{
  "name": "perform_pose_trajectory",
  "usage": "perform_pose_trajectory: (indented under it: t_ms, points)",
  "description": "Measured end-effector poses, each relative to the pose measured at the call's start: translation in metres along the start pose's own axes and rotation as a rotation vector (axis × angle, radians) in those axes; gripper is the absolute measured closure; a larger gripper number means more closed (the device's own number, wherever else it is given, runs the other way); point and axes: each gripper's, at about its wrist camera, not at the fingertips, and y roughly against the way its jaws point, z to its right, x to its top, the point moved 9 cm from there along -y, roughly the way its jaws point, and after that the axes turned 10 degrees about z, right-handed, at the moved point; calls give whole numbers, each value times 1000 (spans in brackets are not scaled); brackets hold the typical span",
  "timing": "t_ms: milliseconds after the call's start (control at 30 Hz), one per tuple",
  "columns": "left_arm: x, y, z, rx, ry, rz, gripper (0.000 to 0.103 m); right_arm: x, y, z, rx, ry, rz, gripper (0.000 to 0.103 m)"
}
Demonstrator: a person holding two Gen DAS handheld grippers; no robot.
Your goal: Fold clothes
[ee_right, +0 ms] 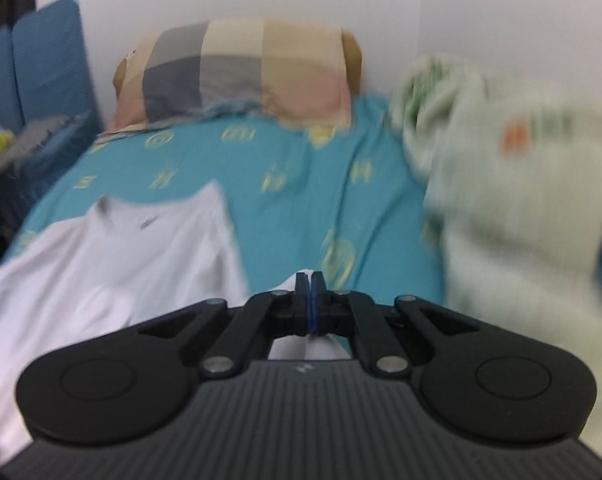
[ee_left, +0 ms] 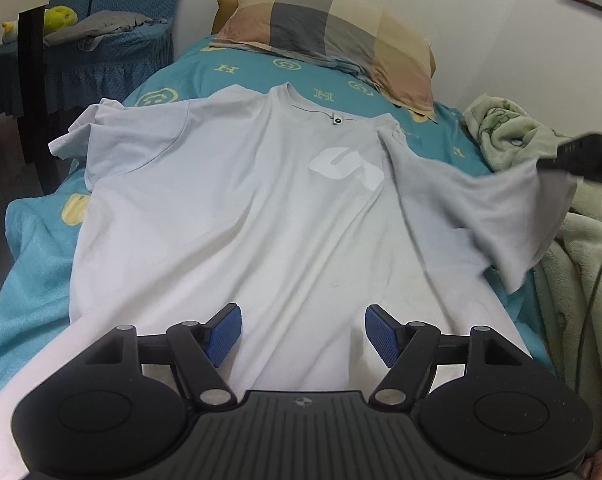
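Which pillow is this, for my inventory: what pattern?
Pillow: big checks of beige, grey and pink; left wrist view.

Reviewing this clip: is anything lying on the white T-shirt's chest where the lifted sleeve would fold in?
Nothing visible. The T-shirt lies flat on the teal bedsheet, its chest bare. The pillow and green blanket sit beyond its edges. The right gripper is shut on the sleeve; the left gripper hovers open over the hem.

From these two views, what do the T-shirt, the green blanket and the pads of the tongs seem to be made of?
T-shirt: probably thin cotton knit, matt; it drapes in soft creases, and the chest logo looks like a smoother print.
Blanket: probably fleece; fuzzy, thick, rounded folds.
Pads: likely blue rubber or plastic; fine ribs, slight sheen.
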Motion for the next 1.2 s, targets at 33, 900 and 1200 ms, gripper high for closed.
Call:
perform_pose_trajectory:
  t_ms: [33, 900, 1200]
  points:
    - [0, -2, -1, 0, 7, -3, 32, 13, -7, 6, -19, 56, 20, 100]
    - [-7, -31, -5, -34, -39, -34, 30, -28, -132, 77, -95, -115, 18, 64]
    - [0, -6, 10, -69, -63, -11, 29, -21, 14, 66, -40, -90, -87, 36]
